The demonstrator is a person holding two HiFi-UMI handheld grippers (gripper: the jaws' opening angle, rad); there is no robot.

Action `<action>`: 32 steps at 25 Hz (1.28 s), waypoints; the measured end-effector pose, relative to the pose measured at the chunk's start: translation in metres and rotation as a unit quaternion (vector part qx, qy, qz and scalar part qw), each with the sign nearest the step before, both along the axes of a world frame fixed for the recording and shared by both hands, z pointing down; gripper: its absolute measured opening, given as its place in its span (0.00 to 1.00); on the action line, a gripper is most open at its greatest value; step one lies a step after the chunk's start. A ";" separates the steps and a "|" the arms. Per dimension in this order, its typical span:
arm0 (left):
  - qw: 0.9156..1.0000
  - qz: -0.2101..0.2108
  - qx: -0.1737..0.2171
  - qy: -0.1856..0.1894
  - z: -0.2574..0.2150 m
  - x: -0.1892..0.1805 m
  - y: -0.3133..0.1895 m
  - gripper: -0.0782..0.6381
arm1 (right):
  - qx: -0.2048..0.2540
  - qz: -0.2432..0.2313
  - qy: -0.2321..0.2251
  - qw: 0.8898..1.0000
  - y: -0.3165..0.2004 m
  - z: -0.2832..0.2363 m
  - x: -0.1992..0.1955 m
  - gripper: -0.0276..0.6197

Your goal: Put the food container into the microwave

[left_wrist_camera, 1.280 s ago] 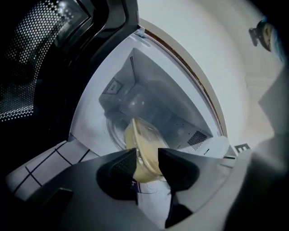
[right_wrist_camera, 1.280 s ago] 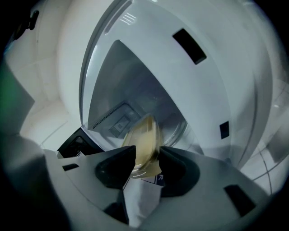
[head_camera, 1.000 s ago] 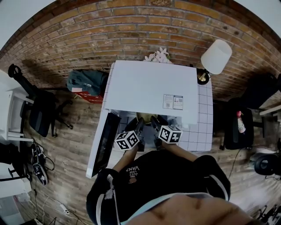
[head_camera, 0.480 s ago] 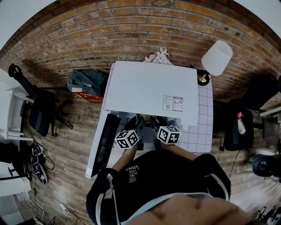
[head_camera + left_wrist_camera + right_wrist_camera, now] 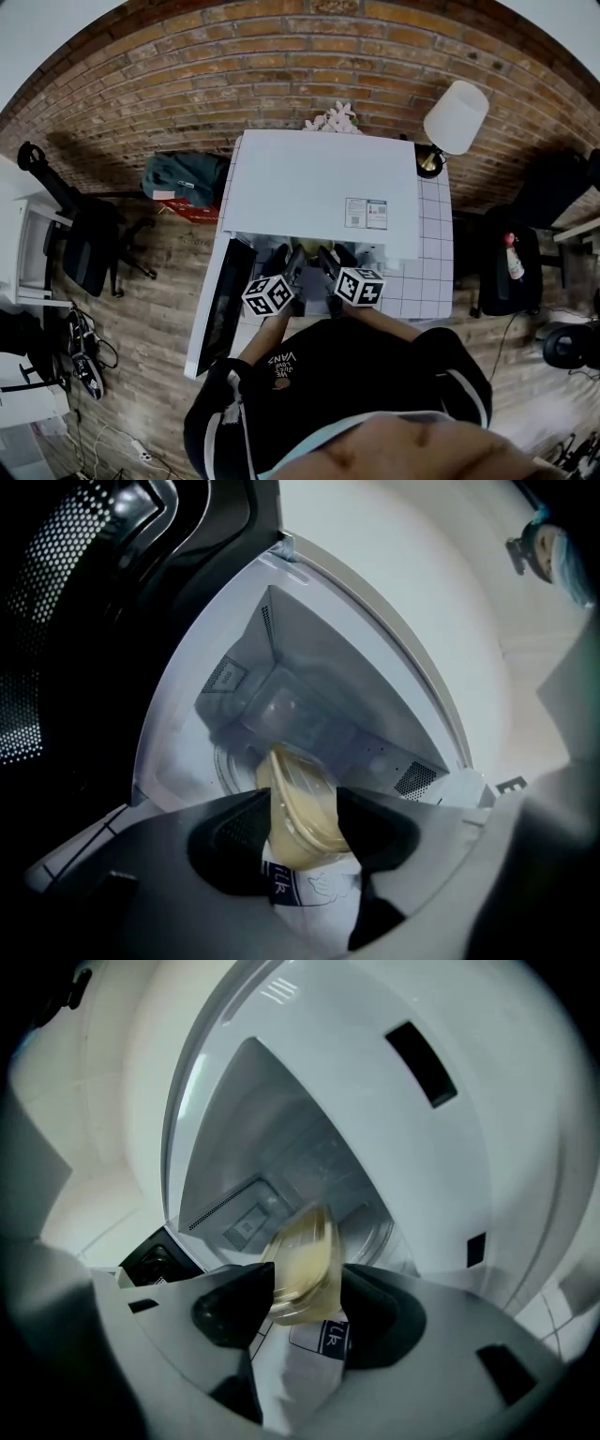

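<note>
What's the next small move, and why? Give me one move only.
Probably draw the left gripper and right gripper straight back, jaws kept wide. Their jaws have just been opening, and the food container lies between them at the mouth of the microwave, whose door stands open. Whether it sits fully on the turntable I cannot tell.

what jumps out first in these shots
The white microwave stands against the brick wall, its door swung open at the left. The left gripper and right gripper reach into it; their jaws have just been opening, with a yellowish food container between them.
</note>
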State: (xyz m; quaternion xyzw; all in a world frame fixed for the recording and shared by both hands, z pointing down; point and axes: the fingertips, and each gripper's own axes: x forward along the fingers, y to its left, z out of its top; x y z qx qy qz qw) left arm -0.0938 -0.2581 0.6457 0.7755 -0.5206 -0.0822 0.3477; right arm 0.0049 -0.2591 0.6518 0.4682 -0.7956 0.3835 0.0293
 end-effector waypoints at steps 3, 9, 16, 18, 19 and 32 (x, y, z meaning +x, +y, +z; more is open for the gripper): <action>1.000 0.003 -0.001 -0.005 0.000 -0.001 0.007 0.40 | 0.006 0.003 -0.002 1.000 0.005 -0.004 0.002 0.35; 1.000 0.009 -0.003 -0.024 0.002 -0.003 0.028 0.40 | 0.011 0.007 0.006 1.000 0.018 -0.006 0.003 0.35; 0.999 0.034 -0.009 -0.040 0.008 0.002 0.049 0.40 | 0.007 0.003 0.027 1.000 0.035 -0.001 0.001 0.35; 0.998 0.041 -0.012 -0.042 0.010 0.005 0.053 0.38 | 0.005 -0.001 0.035 0.999 0.039 0.002 0.002 0.30; 0.998 0.045 -0.013 -0.043 0.011 0.007 0.055 0.36 | 0.004 -0.003 0.039 0.999 0.040 0.004 0.002 0.23; 0.995 0.082 -0.014 -0.059 0.011 0.025 0.047 0.14 | -0.005 -0.018 0.069 0.997 0.032 0.014 -0.004 0.05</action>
